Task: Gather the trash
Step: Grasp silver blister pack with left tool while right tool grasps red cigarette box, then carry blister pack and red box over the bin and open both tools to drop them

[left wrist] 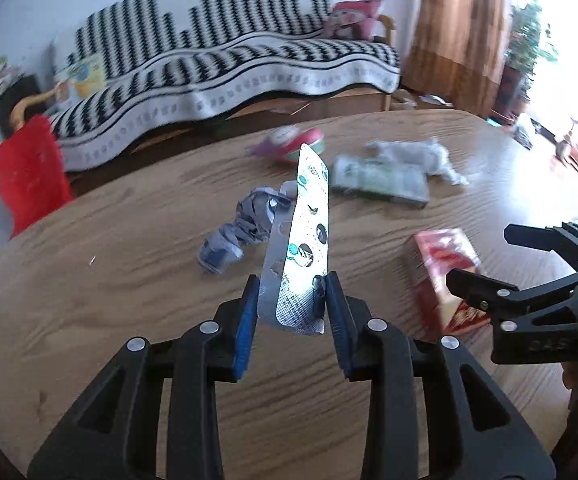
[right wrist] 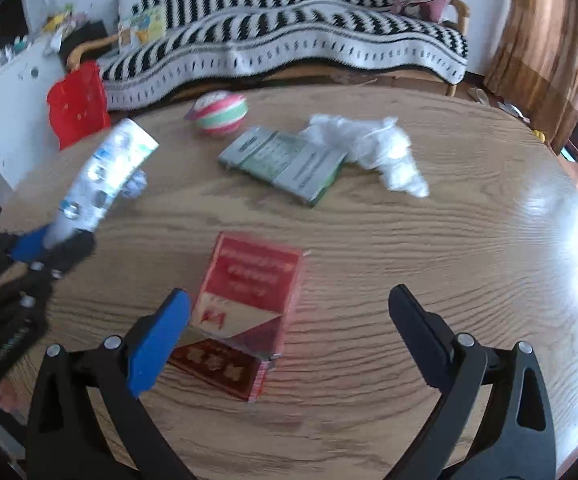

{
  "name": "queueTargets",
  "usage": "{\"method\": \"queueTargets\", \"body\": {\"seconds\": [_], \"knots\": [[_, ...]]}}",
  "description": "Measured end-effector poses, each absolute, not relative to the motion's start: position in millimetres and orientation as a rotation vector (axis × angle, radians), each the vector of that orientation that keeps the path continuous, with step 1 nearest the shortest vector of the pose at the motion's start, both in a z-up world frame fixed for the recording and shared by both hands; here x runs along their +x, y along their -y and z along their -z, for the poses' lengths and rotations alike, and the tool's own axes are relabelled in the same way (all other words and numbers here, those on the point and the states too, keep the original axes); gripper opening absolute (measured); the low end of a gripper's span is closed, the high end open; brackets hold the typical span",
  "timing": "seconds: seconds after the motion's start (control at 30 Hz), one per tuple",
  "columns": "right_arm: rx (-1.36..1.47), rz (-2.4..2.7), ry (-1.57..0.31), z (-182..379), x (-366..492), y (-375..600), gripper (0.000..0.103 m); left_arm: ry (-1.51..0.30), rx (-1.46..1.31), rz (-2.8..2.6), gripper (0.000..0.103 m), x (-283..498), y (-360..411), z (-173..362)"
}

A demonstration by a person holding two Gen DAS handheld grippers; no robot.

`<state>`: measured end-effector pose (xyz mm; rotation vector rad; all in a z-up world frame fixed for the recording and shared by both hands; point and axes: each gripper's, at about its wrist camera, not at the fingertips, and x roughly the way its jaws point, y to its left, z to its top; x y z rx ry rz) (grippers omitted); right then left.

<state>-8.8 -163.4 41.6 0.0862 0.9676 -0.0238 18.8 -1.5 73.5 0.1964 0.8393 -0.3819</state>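
My left gripper (left wrist: pixel 291 300) is shut on a silver pill blister pack (left wrist: pixel 307 232) and holds it upright above the wooden table (left wrist: pixel 129 300). The pack (right wrist: pixel 105 176) and left gripper (right wrist: pixel 59 246) also show at the left of the right wrist view. My right gripper (right wrist: pixel 289 312) is open, low over a red carton (right wrist: pixel 249 304), which lies between its fingers nearer the left one. In the left wrist view the right gripper (left wrist: pixel 485 256) hovers by the same carton (left wrist: pixel 445 276). A crumpled grey wrapper (left wrist: pixel 241 232) lies behind the blister pack.
A green-grey box (right wrist: pixel 285 160), a crumpled white plastic bag (right wrist: pixel 377 148) and a pink-green striped ball (right wrist: pixel 221 114) lie farther back on the table. A sofa with a striped blanket (right wrist: pixel 289 36) stands behind. A red bag (right wrist: pixel 77 104) hangs at the left.
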Motion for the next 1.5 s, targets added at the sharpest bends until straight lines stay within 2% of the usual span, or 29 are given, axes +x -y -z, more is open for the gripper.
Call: {"method": "queueTargets", "body": {"seconds": [0.2, 0.37, 0.53, 0.6, 0.67, 0.7, 0.73, 1.13, 1.3, 1.4, 1.5], "knots": [[0.045, 0.025, -0.987, -30, -1, 141, 0.096, -0.874, 0.166, 0.358, 0.033, 17, -22, -66], [0.132, -0.020, -1.004, -28, 1, 143, 0.096, -0.832, 0.102, 0.385, 0.033, 10, -32, -85], [0.058, -0.038, -1.025, -21, 9, 126, 0.095, -0.830, -0.024, 0.467, 0.033, 6, -43, -97], [0.005, -0.052, -1.005, -21, 10, 121, 0.082, -0.848, -0.045, 0.476, 0.034, 5, -49, -94], [-0.015, -0.065, -0.984, -23, 9, 121, 0.054, -0.852, -0.002, 0.437, 0.034, 6, -52, -89], [-0.010, -0.068, -0.979, -25, 9, 122, 0.044, -0.855, 0.013, 0.422, 0.034, 6, -53, -87], [0.011, -0.080, -0.978, -26, 9, 128, 0.025, -0.858, 0.015, 0.417, 0.034, 7, -54, -86], [0.169, -0.124, -0.947, -44, -12, 152, 0.023, -0.835, 0.046, 0.419, 0.034, 0, -43, -97], [0.232, -0.102, -0.848, -74, -43, 178, 0.023, -0.776, 0.016, 0.552, 0.034, -27, 3, -118], [0.353, -0.044, -0.724, -110, -85, 229, 0.023, -0.736, 0.036, 0.645, 0.034, -54, 40, -137], [0.437, -0.017, -0.678, -124, -135, 285, 0.023, -0.718, 0.035, 0.776, 0.034, -86, 85, -157]]}}
